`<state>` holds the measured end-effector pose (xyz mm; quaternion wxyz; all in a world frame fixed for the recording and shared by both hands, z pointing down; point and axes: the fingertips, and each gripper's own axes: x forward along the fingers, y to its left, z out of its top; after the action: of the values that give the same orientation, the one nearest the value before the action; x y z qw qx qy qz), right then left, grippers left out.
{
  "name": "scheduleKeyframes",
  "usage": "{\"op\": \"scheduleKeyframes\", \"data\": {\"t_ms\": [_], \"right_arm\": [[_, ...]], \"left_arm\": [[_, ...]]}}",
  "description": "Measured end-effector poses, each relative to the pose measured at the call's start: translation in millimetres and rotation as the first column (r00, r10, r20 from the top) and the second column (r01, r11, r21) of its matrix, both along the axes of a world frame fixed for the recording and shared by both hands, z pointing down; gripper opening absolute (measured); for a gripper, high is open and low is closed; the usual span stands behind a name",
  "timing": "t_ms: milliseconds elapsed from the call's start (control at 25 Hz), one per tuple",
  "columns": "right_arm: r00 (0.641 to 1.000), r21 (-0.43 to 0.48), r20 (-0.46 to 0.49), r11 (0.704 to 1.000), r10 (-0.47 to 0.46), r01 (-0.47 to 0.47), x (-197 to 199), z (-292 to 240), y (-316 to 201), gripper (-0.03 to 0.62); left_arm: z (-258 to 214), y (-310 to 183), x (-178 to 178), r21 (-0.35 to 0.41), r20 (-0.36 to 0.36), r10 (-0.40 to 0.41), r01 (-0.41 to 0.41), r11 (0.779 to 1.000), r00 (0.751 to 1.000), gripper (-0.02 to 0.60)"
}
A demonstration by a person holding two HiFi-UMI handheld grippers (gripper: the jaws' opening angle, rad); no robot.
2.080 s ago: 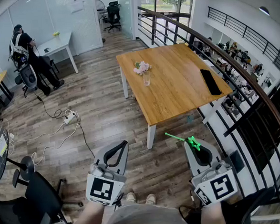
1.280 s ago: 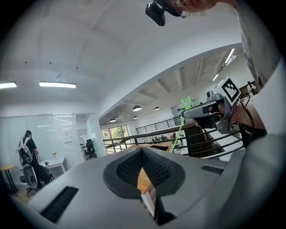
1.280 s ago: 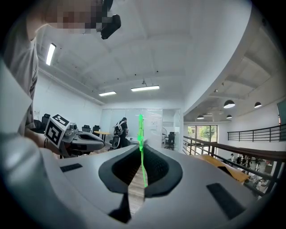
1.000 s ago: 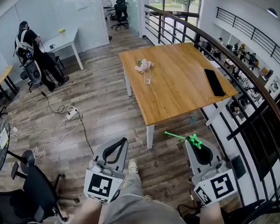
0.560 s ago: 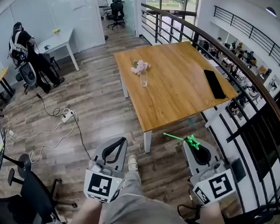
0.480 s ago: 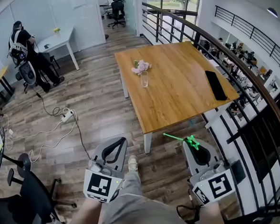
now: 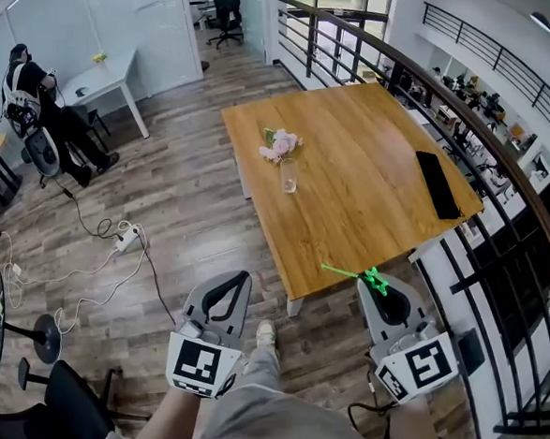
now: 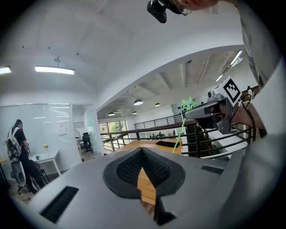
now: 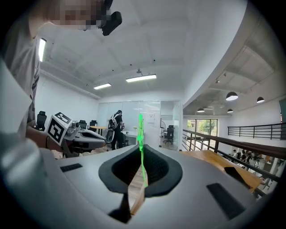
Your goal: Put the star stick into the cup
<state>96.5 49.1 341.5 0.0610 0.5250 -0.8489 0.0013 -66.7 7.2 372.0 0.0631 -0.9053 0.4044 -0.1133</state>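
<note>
A thin green star stick (image 7: 351,273) pokes out to the left from my right gripper (image 7: 371,280), which is shut on it near the star end. In the right gripper view the star stick (image 9: 141,147) stands upright between the closed pads. A clear glass cup (image 7: 289,175) holding pink flowers (image 7: 280,146) stands on the wooden table (image 7: 367,198), well ahead of both grippers. My left gripper (image 7: 240,280) hovers over the floor by the table's near corner, shut with nothing in it. The left gripper view shows the right gripper (image 8: 210,112) and the star stick (image 8: 180,130).
A flat black object (image 7: 440,197) lies near the table's right edge. A black railing (image 7: 501,160) runs along the right. A person (image 7: 27,95) sits by a white desk (image 7: 106,80) far left. Cables and a power strip (image 7: 126,238) lie on the floor, and an office chair (image 7: 67,407) stands lower left.
The view has advanced toward the table, whose near corner now lies close before the grippers. Both grippers keep their pose, and the stick stays held.
</note>
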Motion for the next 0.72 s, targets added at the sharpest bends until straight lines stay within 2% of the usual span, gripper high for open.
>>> {"op": "scheduleKeyframes", "data": {"t_ms": [400,720], "right_arm": [[0.999,-0.049,-0.019,0.998,0.037,-0.038,-15.1,-9.1,-144.8,0.040],[0.998,-0.059,-0.016,0.996,0.060,-0.060,-21.7,-11.7,-212.3,0.040]], "left_arm": [[-7.1,-147.7,0.3,-0.045,0.032,0.084,-0.083,0.996,0.996,0.015],[-6.8,-211.7,-3.2,-0.061,0.025,0.115,-0.113,0.992,0.993,0.015]]}}
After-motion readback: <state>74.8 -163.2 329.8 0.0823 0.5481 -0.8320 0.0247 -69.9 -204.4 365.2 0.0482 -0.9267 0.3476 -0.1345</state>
